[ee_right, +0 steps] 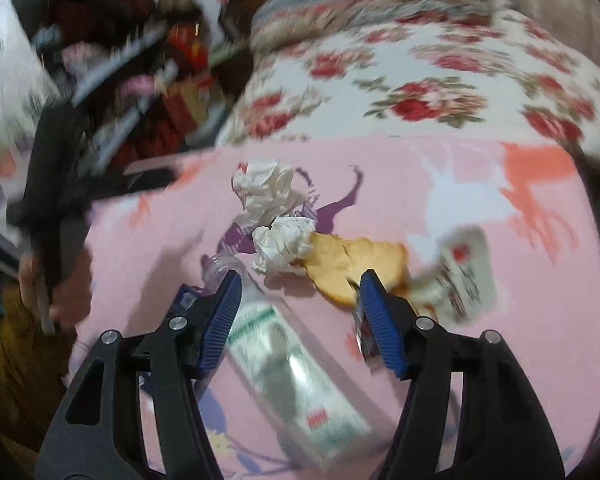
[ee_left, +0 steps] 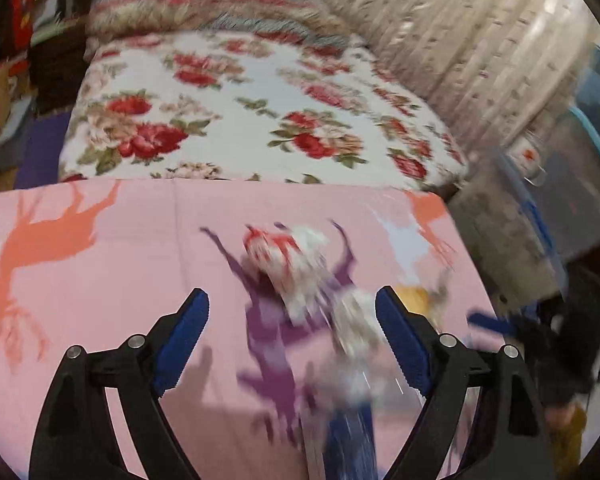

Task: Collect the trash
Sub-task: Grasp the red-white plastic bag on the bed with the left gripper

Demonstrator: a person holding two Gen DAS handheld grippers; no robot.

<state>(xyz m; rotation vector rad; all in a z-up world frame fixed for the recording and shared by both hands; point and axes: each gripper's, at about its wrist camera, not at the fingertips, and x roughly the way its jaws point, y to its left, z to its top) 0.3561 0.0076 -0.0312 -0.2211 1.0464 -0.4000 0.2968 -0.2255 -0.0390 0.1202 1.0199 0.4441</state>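
Trash lies on a pink deer-print cloth [ee_right: 480,360]. In the right wrist view I see a crumpled white paper [ee_right: 264,192], a smaller crumpled tissue [ee_right: 284,244], a yellow bread-like piece [ee_right: 352,268], a white-and-red wrapper [ee_right: 464,276] and a clear plastic bottle [ee_right: 288,364] lying flat. My right gripper [ee_right: 300,280] is open above the bottle's neck end, its pads touching nothing. The left wrist view is blurred. It shows my left gripper [ee_left: 292,300] wide open over the red-marked crumpled paper [ee_left: 284,256], with the tissue [ee_left: 356,320] and the bottle [ee_left: 348,424] by its right finger.
A floral quilt [ee_left: 228,120] and a striped pillow [ee_left: 204,8] lie beyond the pink cloth. Cluttered shelves [ee_right: 148,80] stand at the far left. A hand [ee_right: 68,292] holds the other gripper at the left edge of the right wrist view. A blue-rimmed bin [ee_left: 540,216] stands to the right.
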